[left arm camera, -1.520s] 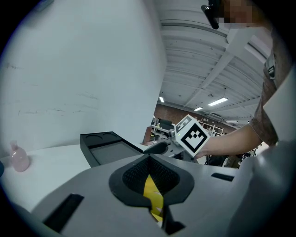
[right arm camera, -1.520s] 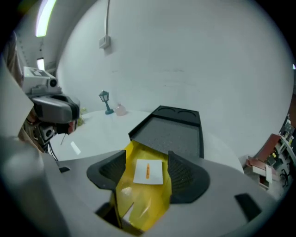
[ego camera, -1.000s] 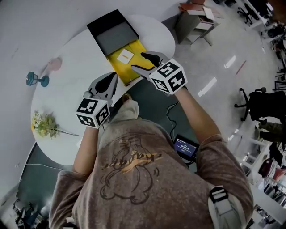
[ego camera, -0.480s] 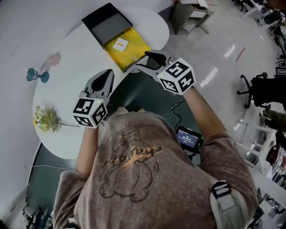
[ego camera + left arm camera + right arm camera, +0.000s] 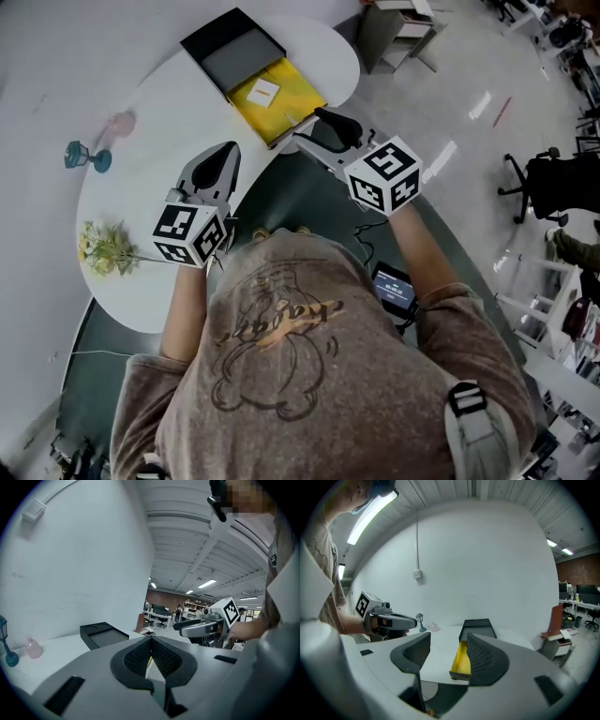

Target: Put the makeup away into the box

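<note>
On the table (image 5: 159, 122), flowers (image 5: 105, 248) show only in head view.

Box (image 5: 295, 96) yellow inside, lid (image 5: 234, 61) black; table (image 5: 159, 131) white; lamp figurine (image 5: 86, 157) teal; small bottle (image 5: 120, 123) pink.

The head view looks steeply down from above onto the table (image 5: 159, 131). Both gripper views look nearly level, low over it; all three share the box (image 5: 234, 58).

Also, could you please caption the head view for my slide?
Left gripper shut, right gripper open, both empty, near the yellow box.
</note>
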Demonstrator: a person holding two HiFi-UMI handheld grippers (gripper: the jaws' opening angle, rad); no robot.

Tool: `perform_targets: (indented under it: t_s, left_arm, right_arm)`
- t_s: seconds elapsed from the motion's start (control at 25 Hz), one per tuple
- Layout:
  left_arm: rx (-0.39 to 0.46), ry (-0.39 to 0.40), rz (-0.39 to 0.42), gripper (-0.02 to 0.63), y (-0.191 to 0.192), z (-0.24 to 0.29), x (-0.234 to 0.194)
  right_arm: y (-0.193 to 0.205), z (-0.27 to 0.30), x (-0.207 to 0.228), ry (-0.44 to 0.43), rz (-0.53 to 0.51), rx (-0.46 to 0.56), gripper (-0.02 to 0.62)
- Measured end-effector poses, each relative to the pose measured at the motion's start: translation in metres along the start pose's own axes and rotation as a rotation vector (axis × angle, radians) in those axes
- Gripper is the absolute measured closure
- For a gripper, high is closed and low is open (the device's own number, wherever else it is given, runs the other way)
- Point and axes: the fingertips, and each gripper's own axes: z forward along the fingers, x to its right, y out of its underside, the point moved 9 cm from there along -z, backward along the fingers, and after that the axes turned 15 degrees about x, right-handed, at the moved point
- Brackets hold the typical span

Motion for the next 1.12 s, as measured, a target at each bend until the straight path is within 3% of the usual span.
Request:
perform_targets:
  t_s: [0.4, 0.72, 0.88, 1.12]
  left_arm:
    - [0.023, -0.006, -0.006, 0.586, -0.005, -0.024, -0.014]
    - [0.054, -0.020, -0.023, 0.586, 0.004, -0.049, -0.023]
    - [0.066, -0.004, -0.011, 0.586, 0.010, -0.054, -0.025]
    - [0.105, -0.005, 0.016, 0.586, 0.017, -0.056, -0.027]
  right_arm:
    - [-0.001, -0.013, -0.025, 0.114, 0.046, 0.099, 0.354]
    - [0.006, -0.026, -0.054, 0.212, -0.048, 0.151, 0.371]
    - [0.021, -0.032, -0.063, 0.264, -0.037, 0.177, 0.375]
    - [0.035, -0.035, -0.070, 0.316, -0.043, 0.224, 0.462]
